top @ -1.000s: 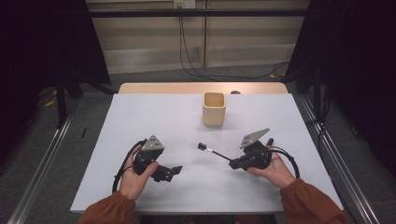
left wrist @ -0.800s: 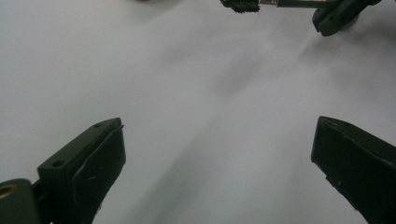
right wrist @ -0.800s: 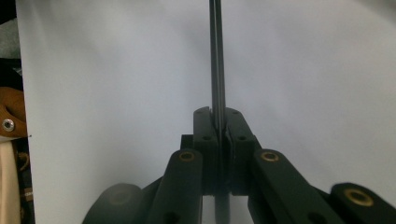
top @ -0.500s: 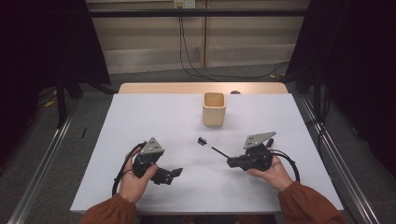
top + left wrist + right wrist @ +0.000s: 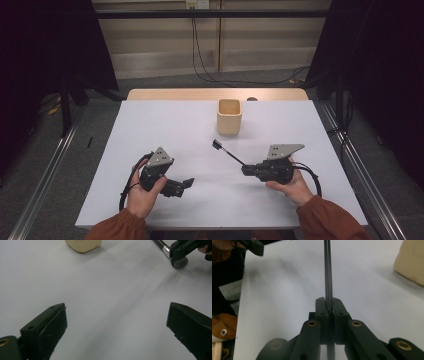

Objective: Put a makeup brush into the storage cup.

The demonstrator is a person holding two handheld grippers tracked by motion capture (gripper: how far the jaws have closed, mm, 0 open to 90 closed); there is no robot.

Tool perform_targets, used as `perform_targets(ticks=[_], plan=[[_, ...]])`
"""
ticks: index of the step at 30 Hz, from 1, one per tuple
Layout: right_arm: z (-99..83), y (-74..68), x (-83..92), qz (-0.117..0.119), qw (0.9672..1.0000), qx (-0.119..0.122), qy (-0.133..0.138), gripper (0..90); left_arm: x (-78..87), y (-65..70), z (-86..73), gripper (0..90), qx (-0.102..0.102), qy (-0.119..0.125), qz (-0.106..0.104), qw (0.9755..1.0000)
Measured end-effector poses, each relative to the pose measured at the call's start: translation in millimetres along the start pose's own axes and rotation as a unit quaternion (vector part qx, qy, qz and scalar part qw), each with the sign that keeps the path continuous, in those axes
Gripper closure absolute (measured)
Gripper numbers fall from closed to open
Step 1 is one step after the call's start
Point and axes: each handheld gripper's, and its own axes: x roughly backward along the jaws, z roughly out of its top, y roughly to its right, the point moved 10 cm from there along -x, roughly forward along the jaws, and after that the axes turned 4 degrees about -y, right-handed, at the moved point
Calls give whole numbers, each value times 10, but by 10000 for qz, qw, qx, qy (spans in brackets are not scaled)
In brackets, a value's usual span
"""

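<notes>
Thin black stick, small dark head at the far tip, silver ferrule near the gripped end. Likely light and rigid, with a smooth, narrow shaft: prone to pivoting or sliding in a pinch, and easily levered given so much length hanging free. Best held low on the shaft near the ferrule, as now, with pads square to it; a grip closer to the middle would probably steady the tip better.

Raised off the white table, slanting toward 10 o'clock from the right gripper, with the head short of the beige cup that stands at 12 o'clock. Clamped hard between the right jaws, pads pressed together on the shaft, seen running straight up the right gripper view.

Left gripper at 7 o'clock, resting low by the table, jaws spread wide with bare tabletop between them; cup and ferrule end of the stick far ahead of them.

Compared with a second ago: head of the stick a little nearer the cup, grey plate on the right gripper tipped flatter. Left gripper much as it was, and the cup unmoved.
</notes>
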Motion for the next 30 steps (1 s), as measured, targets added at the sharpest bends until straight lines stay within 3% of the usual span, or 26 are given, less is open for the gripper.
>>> perform_targets(ticks=[4, 10, 12, 18, 21, 26, 30], plan=[[93, -39, 23, 26, 9992, 138, 383, 862, 8, 5, 21, 31, 24, 105, -6, 9999], [111, -44, 19, 76, 9987, 38, 498, 862, -7, 24, 48, 31, 78, 274, -6, 9996], [121, -39, 24, 80, 9985, 12, 538, 862, -20, 52, 79, 31, 239, 390, -71, 9989], [143, -57, 13, 197, 9981, -39, 583, 862, -70, 85, 168, 31, 238, 602, 75, 9979], [154, -77, -3, 246, 9980, -21, 589, 862, -95, 142, 229, 31, 245, 814, -118, 9963], [186, -110, -11, 319, 9975, 5, 624, 862, -120, 219, 325, 45, 186, 1007, -140, 9946], [206, -114, -16, 359, 9972, -43, 655, 862, -129, 296, 434, 37, 162, 1308, -369, 9906]])
